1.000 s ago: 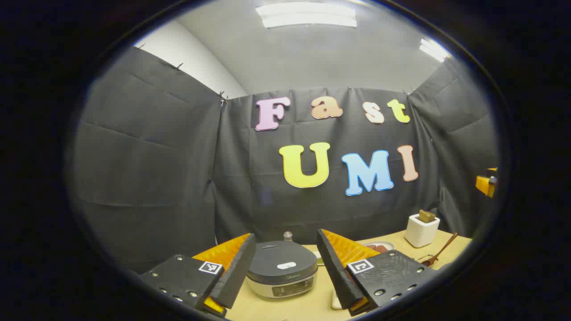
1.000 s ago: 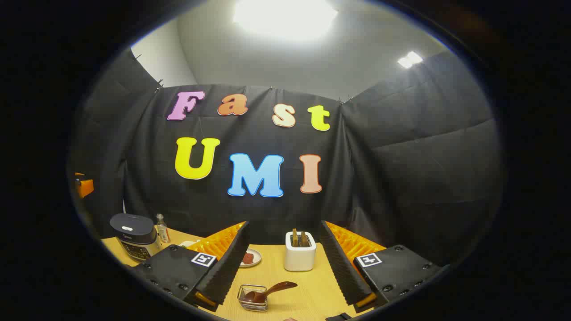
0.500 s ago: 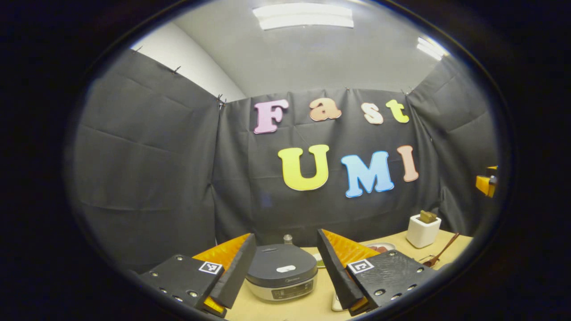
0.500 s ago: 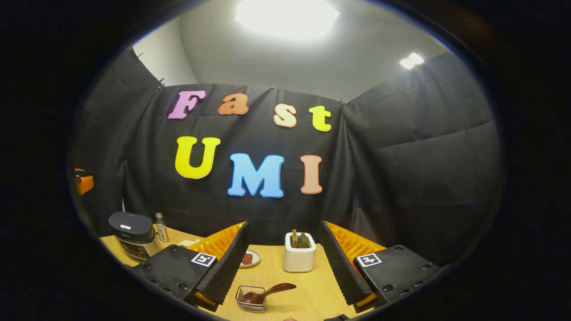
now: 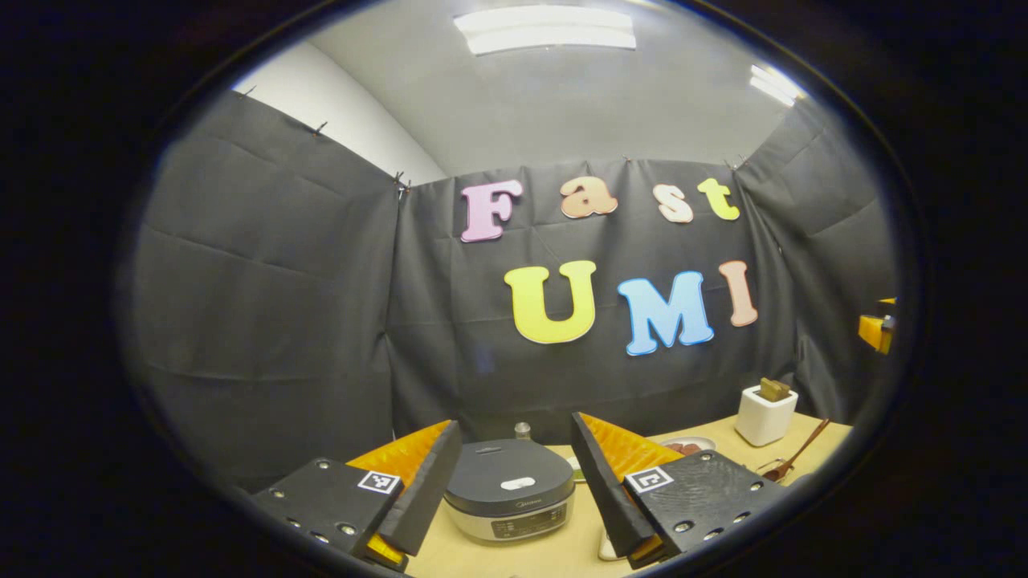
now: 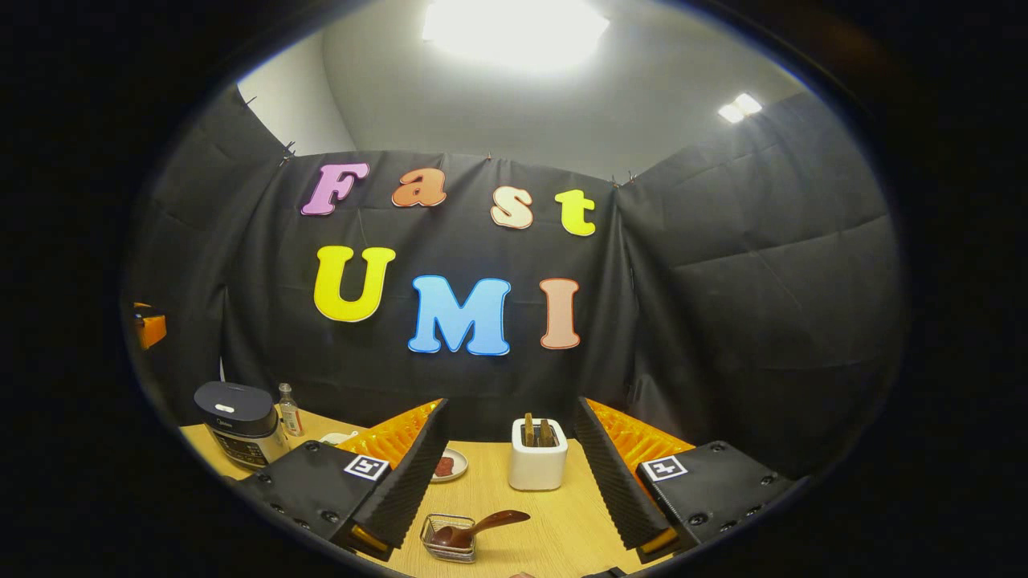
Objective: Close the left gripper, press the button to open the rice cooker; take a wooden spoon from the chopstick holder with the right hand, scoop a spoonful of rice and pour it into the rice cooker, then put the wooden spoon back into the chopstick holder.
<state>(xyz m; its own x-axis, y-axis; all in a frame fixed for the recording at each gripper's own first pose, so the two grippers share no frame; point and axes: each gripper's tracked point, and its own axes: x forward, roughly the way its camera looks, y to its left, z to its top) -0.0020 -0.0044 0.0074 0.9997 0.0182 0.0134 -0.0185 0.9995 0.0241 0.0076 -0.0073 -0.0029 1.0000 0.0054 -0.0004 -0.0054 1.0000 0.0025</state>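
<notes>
The dark rice cooker (image 5: 508,490) stands on the table with its lid down and a white button (image 5: 518,483) on top. My left gripper (image 5: 514,424) hangs open just in front of it, one finger on each side of the cooker, apart from it. In the right gripper view the cooker (image 6: 239,421) is far left. The wooden spoon (image 6: 486,526) lies with its bowl in a small wire basket (image 6: 450,536), in front of the white holder (image 6: 538,463). My right gripper (image 6: 511,404) is open and empty, above and short of the spoon.
A small bottle (image 6: 289,409) stands beside the cooker. A plate with reddish food (image 6: 446,466) lies mid-table. The tan table (image 6: 554,514) ends at the black cloth wall. A small white object (image 5: 604,546) lies by my left gripper's right finger.
The left gripper has drifted slightly toward the cooker, which sits a bit larger between its fingers. The right gripper has hardly moved. Both stay open.
</notes>
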